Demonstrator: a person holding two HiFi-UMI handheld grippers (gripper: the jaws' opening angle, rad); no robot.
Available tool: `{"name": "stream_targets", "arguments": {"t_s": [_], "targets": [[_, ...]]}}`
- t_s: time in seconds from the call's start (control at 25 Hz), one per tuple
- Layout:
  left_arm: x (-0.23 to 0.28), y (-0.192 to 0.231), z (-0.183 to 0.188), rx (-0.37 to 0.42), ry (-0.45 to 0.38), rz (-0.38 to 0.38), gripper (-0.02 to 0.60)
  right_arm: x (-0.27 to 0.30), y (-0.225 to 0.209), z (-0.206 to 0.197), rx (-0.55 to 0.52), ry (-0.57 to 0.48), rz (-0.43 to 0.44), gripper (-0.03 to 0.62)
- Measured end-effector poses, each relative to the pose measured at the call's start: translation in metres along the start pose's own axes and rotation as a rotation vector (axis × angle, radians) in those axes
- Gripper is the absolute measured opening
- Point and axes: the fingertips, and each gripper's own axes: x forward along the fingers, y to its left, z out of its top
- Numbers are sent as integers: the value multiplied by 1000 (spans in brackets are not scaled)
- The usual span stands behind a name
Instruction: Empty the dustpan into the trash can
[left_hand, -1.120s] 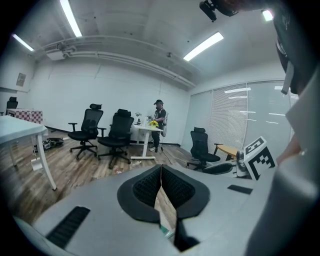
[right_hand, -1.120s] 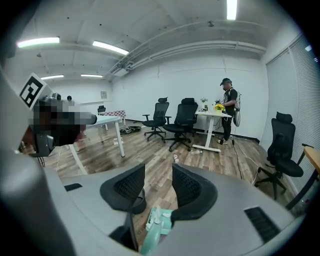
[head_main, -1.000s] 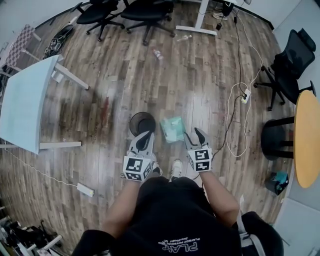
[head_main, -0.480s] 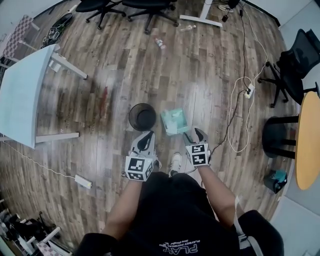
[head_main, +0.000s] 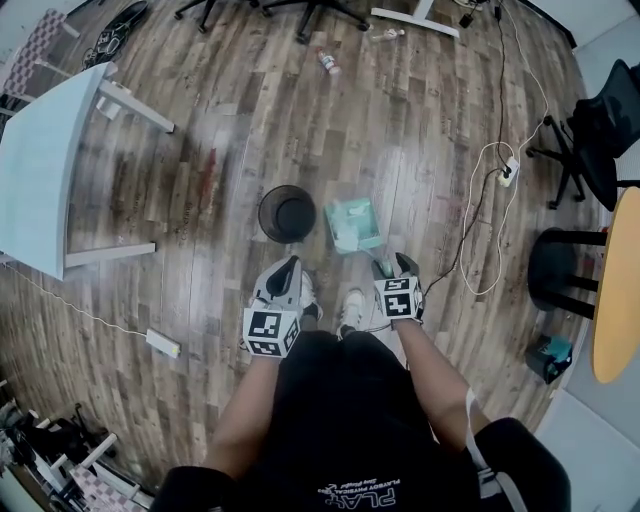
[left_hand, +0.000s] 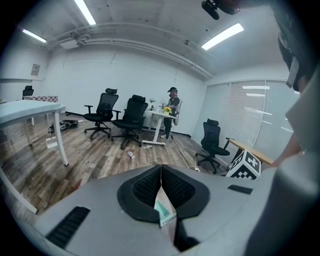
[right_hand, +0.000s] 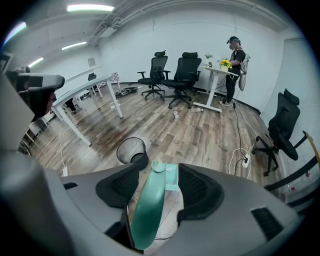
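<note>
A teal dustpan rests on the wood floor just right of a black mesh trash can. In the right gripper view its long teal handle runs between the jaws of my right gripper, with the pan and the can beyond. Those jaws have just been opening and stand wide, with the handle loose between the pads. My left gripper hangs below the can, its pads together with nothing held.
A white table stands at the left and a round wooden table at the right. A white cable and power strip lie right of the dustpan. The person's shoes are between the grippers. Office chairs and a person are far back.
Both grippers have sunk toward the floor and sit closer to the person's body. The dustpan stays beside the trash can.
</note>
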Motion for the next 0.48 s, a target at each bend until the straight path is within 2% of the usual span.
{"name": "stream_targets", "arguments": {"t_s": [0.24, 0.48], "targets": [[-6, 13, -15, 2, 26, 21, 23, 21, 0, -15, 16, 56, 11, 256], [-8, 9, -29, -11, 41, 14, 23, 37, -2, -25, 84, 88, -8, 255]]}}
